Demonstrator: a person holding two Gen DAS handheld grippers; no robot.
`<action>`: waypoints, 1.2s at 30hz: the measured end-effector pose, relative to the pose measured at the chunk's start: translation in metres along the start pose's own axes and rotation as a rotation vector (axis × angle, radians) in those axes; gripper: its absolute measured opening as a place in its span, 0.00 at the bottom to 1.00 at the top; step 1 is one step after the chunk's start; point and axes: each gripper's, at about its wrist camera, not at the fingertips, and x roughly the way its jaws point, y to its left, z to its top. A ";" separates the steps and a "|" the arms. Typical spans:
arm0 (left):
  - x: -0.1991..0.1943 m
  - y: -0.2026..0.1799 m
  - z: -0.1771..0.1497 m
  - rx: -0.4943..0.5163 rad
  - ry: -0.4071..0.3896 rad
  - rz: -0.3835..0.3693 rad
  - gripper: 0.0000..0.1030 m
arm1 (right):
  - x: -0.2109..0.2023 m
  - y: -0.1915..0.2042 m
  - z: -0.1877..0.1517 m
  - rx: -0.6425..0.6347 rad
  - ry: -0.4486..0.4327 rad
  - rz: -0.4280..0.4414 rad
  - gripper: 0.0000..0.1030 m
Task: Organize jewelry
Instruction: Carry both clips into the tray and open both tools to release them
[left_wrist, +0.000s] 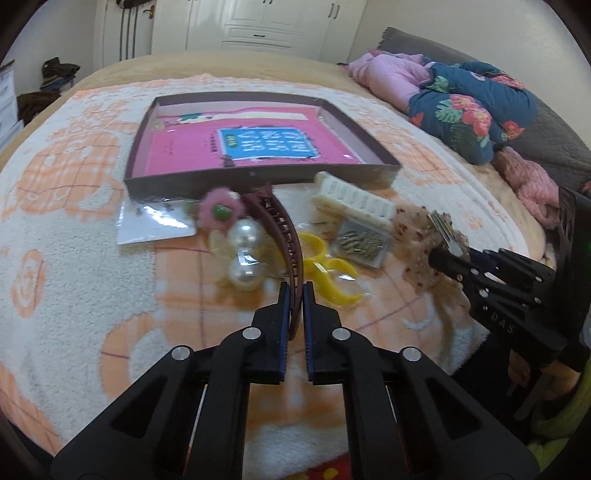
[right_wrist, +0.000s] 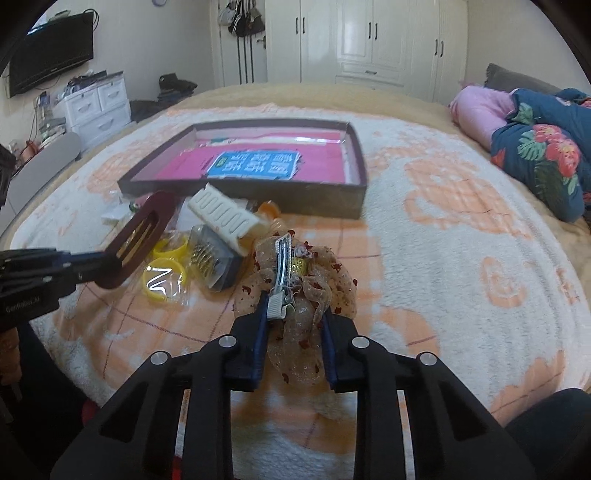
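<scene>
Left wrist view shows the left gripper (left_wrist: 294, 290) clenched on the stiff maroon hair clip (left_wrist: 282, 229) near the box (left_wrist: 258, 181), while the right gripper (right_wrist: 293, 310) pinches the soft, crushable mesh bow (right_wrist: 299, 280), best held by its metal clasp (right_wrist: 279, 273).

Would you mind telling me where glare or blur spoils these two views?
Left wrist view: glare on the plastic packet and pearls; the right gripper is motion-blurred. Right wrist view: glare on the yellow rings' wrapper; edges bend.

Your left gripper (left_wrist: 294, 291) angled down, jaws clamped shut on something thin, your right gripper (right_wrist: 295, 314) angled down alongside, jaws narrowed, gripping something between them
</scene>
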 end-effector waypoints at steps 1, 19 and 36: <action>-0.003 -0.004 0.001 0.015 -0.012 -0.005 0.02 | -0.003 -0.003 0.001 0.009 -0.009 -0.003 0.22; -0.016 -0.016 0.051 0.046 -0.144 -0.029 0.02 | -0.012 -0.039 0.029 0.111 -0.070 -0.018 0.22; -0.028 0.020 0.119 -0.012 -0.290 0.019 0.02 | 0.026 -0.032 0.098 0.052 -0.122 0.002 0.23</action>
